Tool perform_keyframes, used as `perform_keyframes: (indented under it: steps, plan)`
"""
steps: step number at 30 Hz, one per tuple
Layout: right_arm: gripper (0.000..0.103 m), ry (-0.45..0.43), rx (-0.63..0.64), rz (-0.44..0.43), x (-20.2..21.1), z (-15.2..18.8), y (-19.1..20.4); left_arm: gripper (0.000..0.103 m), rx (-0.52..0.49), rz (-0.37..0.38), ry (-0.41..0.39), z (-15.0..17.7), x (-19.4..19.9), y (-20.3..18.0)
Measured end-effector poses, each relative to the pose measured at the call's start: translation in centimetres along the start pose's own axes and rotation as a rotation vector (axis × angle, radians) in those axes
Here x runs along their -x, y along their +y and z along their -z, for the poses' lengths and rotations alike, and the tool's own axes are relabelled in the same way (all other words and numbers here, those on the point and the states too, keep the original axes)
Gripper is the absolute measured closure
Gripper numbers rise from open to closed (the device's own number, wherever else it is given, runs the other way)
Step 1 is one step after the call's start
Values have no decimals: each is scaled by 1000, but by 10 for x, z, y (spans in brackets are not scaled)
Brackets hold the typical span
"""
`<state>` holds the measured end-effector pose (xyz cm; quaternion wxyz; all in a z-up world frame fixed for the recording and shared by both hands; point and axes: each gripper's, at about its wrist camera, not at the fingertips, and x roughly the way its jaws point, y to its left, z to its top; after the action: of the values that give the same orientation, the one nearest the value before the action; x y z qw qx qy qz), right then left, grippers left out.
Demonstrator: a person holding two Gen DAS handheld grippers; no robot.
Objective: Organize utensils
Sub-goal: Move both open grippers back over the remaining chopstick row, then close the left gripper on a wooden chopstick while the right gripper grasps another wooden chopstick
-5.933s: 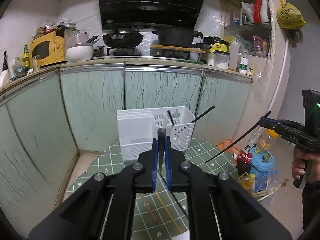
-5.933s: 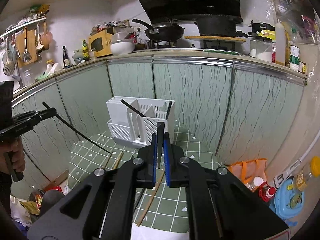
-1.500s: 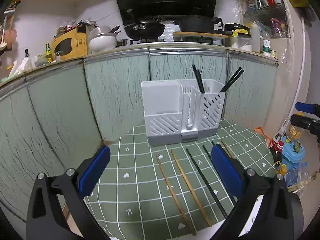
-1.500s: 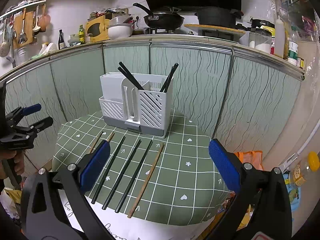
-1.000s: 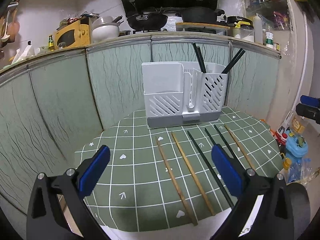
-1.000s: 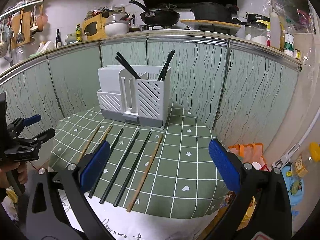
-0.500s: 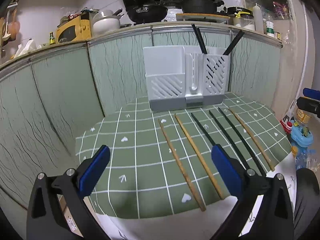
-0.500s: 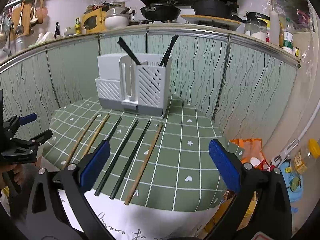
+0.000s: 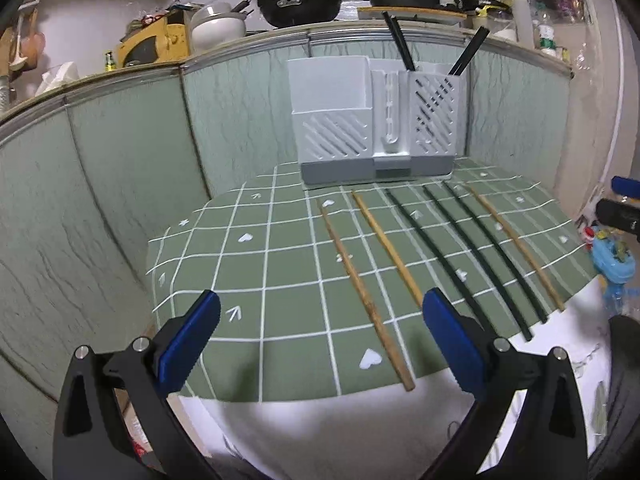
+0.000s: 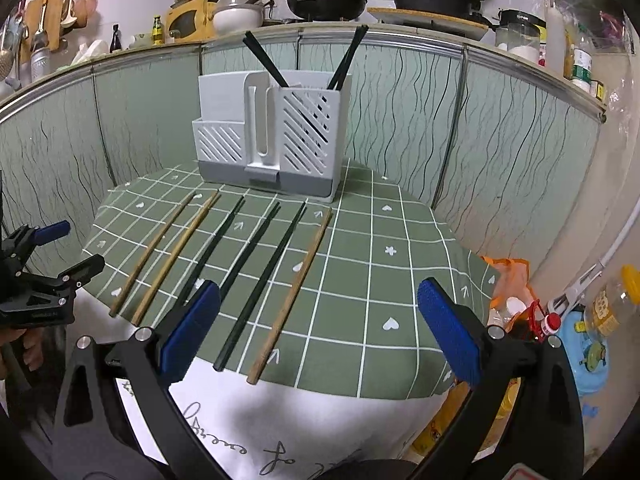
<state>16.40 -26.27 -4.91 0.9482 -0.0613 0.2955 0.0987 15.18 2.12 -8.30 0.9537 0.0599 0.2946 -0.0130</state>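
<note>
Six chopsticks lie side by side on the green checked tablecloth (image 10: 400, 280), running from the table's near edge toward the white utensil holder (image 10: 272, 136) at the back: two wooden chopsticks (image 9: 360, 280) on the left, three black chopsticks (image 10: 256, 264) in the middle, and one more wooden chopstick (image 10: 296, 288) on the right. A few black sticks already stand tilted in the holder's slotted right compartment. The left gripper (image 9: 320, 340) and the right gripper (image 10: 316, 328) both hover just short of the near edge, jaws spread wide, nothing between them. These sticks look light, thin and stiff; the black ones are probably slick, so a pinch could let one swivel or slide. Gripping near the close ends, which reach or slightly overhang the cloth's edge, seems easiest, since the pads can then get under them
</note>
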Motion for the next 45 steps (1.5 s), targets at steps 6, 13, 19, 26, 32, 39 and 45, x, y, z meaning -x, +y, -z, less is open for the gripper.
perform_keyframes:
  steps: [6, 13, 19, 26, 32, 39, 45]
  plan:
    - [9, 30, -6, 0, -8, 9, -1, 4, 10, 3, 24, 11, -6, -4]
    - [21, 78, -13, 3, -21, 24, 2, 23, 7, -45, 56, 18, -15, -11]
    - [41, 143, -39, -1, -41, 38, 10, 39, 30, -12, 80, 23, -24, -17]
    - [56, 181, -39, 3, -60, 46, 26, 58, -7, -36, 90, 22, -33, -31]
    - [70, 168, -61, 20, -67, 48, 29, 73, -21, -20, 94, 20, -40, -37]
    - [76, 144, -132, 23, -65, 53, 22, 92, 10, -21, 100, 20, -44, -32]
    - [96, 149, -155, 16, -65, 53, 18, 93, -17, -26, 96, 19, -45, -33]
